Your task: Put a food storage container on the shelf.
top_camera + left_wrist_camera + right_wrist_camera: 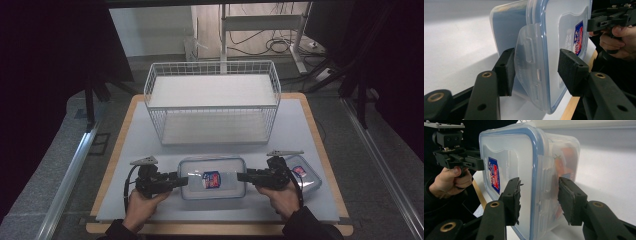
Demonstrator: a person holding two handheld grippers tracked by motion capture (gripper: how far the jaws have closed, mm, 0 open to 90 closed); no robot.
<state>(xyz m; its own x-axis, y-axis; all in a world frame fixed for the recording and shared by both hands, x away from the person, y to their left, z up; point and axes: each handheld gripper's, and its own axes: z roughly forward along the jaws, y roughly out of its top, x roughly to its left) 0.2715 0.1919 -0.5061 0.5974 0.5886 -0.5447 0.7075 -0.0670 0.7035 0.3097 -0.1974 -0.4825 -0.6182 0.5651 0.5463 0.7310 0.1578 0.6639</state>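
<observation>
A clear plastic food container (pixel 212 178) with a blue-rimmed snap lid and a red-and-blue label is lying flat on the white table (pixel 150 145), near its front edge at about six o'clock from the white wire basket (pixel 212 100). The left gripper (pixel 182 181) is reaching in level from nine o'clock of the container, and the right gripper (pixel 243 176) is coming in from three o'clock, so the two are facing each other across it.

In the left gripper view, the left gripper (pixel 535 72) is straddling the container's (pixel 549 37) short end with its side latch flap; one pad is lying against the flap side, while the other is standing just off the lid face with a sliver of gap, so the jaws are about half open and not clamping.

In the right gripper view, the right gripper (pixel 539 200) is bracketing the opposite end of the container (pixel 524 165), one pad by the lid face and one by the wall; both seem just apart from the plastic, the jaws being partly open. Something orange is showing through the wall.

A second lidded container (pixel 305 177) is sitting just beside the right gripper, at three o'clock from the first.
</observation>
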